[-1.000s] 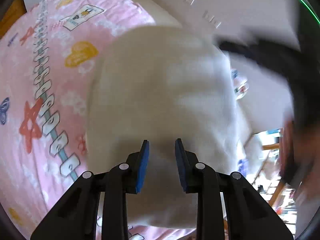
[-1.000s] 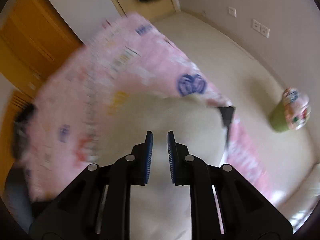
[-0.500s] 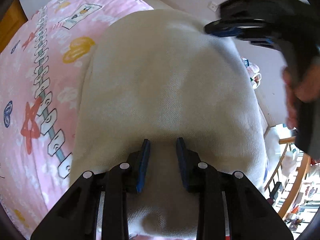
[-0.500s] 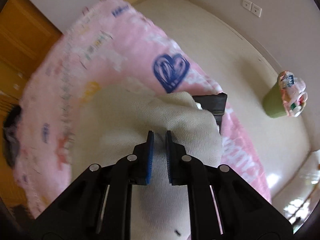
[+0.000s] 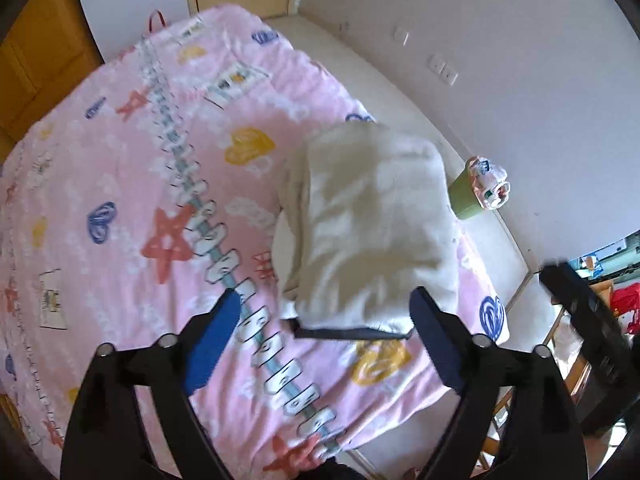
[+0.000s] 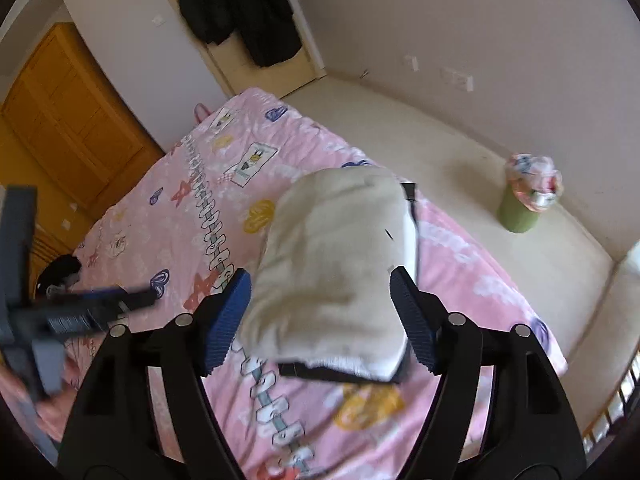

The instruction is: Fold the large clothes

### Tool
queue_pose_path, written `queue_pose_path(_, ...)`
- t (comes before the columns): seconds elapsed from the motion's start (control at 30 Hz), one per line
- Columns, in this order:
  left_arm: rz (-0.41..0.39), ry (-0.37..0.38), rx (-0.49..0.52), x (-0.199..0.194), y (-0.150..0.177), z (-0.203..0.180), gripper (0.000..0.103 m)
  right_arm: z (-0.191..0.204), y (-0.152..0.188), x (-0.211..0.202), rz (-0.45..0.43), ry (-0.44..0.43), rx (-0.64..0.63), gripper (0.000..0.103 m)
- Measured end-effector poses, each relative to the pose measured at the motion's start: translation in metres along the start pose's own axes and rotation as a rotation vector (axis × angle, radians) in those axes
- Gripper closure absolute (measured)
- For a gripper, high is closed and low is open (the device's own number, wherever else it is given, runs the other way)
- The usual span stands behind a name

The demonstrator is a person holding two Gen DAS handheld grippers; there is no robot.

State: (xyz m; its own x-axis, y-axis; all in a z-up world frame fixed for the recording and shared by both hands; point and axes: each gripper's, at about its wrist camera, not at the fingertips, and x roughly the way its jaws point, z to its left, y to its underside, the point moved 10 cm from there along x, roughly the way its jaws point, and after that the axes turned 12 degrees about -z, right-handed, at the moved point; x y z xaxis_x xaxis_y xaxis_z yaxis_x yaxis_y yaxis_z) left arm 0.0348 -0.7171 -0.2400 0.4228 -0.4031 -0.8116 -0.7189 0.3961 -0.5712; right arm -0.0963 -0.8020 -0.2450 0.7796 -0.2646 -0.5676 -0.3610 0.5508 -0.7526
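Left wrist view: a green bin stands on the floor far ahead to the right, beyond the pink bedspread; nothing blocks the folded cream garment, lying just ahead between the wide-apart fingers of the left gripper, long axis running away from it; the right gripper is spread too, empty.

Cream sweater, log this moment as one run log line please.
left gripper: open | right gripper: open | sweater: folded, resting on pink quilt | holding: nothing
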Motion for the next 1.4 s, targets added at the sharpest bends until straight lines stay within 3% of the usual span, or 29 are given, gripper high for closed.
queue_pose_path(0.13, -0.078, -0.003, 0.044, -0.060, 0.001, 0.004, 0.014, 0.008, 0.001, -0.065, -0.084, 0.052, 0.011, 0.022)
queue_pose_path(0.37, -0.190, 0.024, 0.146, -0.127, 0.028, -0.008, 0.010, 0.034, 0.007, -0.159, -0.187, 0.066, -0.008, 0.014)
queue_pose_path(0.6, -0.270, -0.023, 0.214, -0.177, 0.056, -0.014, 0.008, 0.054, 0.021, -0.209, -0.199, 0.088, -0.116, 0.006)
queue_pose_path(0.77, -0.320, 0.121, 0.130, -0.200, 0.079, -0.029, 0.008, 0.053, 0.031, -0.233, -0.211, 0.102, -0.174, 0.006)
queue_pose_path(0.87, -0.274, 0.144, 0.082, -0.194, 0.100, -0.036, 0.008, 0.044, 0.046, -0.239, -0.194, 0.131, -0.220, 0.006)
queue_pose_path(1.03, -0.211, 0.124, 0.102, -0.180, 0.130, -0.047, 0.008, 0.035, 0.066, -0.239, -0.171, 0.127, -0.244, 0.006)
queue_pose_path(1.4, -0.198, 0.105, 0.099, -0.180, 0.138, -0.054, 0.008, 0.028, 0.063, -0.236, -0.245, 0.134, -0.197, 0.006)
